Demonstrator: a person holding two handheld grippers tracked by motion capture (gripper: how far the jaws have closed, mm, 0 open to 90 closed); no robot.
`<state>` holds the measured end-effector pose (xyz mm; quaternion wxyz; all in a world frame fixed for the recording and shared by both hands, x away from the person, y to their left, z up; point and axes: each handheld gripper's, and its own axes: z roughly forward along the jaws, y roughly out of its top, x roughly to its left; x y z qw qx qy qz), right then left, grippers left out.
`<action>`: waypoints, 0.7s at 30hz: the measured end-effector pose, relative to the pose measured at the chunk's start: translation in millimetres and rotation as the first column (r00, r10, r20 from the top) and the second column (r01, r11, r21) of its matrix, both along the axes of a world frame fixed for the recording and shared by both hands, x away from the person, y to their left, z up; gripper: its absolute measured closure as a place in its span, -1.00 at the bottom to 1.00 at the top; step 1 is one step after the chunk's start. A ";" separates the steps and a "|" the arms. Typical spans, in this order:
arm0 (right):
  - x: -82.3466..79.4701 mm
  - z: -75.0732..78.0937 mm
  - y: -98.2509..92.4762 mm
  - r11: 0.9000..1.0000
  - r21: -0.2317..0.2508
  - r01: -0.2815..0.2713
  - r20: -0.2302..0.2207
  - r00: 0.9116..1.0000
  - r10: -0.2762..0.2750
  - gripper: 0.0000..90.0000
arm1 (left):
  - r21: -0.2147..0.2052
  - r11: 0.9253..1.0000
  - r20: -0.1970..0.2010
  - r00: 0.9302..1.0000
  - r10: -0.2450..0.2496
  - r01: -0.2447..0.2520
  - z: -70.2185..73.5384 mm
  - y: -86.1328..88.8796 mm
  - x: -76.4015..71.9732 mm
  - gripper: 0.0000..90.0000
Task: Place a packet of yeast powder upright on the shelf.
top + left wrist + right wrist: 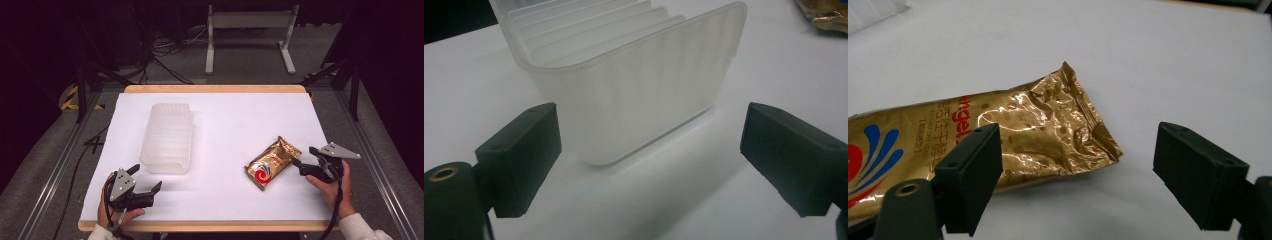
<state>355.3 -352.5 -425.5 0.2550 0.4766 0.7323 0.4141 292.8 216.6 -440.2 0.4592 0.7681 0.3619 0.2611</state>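
The right gripper (301, 165) has its jaws wide apart, just short of the gold pouch (271, 162) lying flat near the table's right side. I'd pinch the crimped end, since foil slips. The left gripper (149, 182) waits, jaws apart, by the tub (167, 137).

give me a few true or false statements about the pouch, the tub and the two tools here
1. The gold foil pouch lies flat on the white table cover. True.
2. The right tool is clamped on the pouch. False: its jaws stand open, and the pouch's crimped end lies just ahead of them.
3. The translucent plastic tub stands left of the pouch in the high view. True.
4. The pouch is inside the tub. False: it lies on the cover, apart from the tub.
5. The left tool grips the tub's wall. False: its jaws are open, short of the tub's near end.
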 end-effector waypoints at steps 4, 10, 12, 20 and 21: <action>15.0 -5.3 6.0 0.999 0.027 0.023 -0.082 0.996 -0.021 -0.63 | 0.008 1.000 0.002 1.000 -0.008 0.008 0.0 -1.0 -0.7 -0.77; 32.0 -12.2 11.3 0.991 0.114 0.075 -0.198 0.979 -0.051 -0.70 | 0.010 1.000 -0.001 1.000 -0.006 0.006 -0.5 -0.4 0.1 -0.77; 37.9 -15.9 14.7 0.984 0.154 0.095 -0.246 0.968 -0.055 -0.80 | 0.010 1.000 -0.003 1.000 -0.007 0.007 -0.5 -0.5 0.2 -0.77; 43.1 -15.0 22.7 0.978 0.196 0.067 -0.256 0.967 -0.015 -0.28 | 0.012 1.000 -0.011 1.000 -0.008 0.008 -1.4 -1.7 1.6 -0.77; 43.7 -14.9 22.2 0.977 0.202 0.072 -0.258 0.966 -0.017 -0.19 | 0.014 1.000 -0.012 1.000 -0.010 0.010 -1.4 -1.9 1.8 -0.77</action>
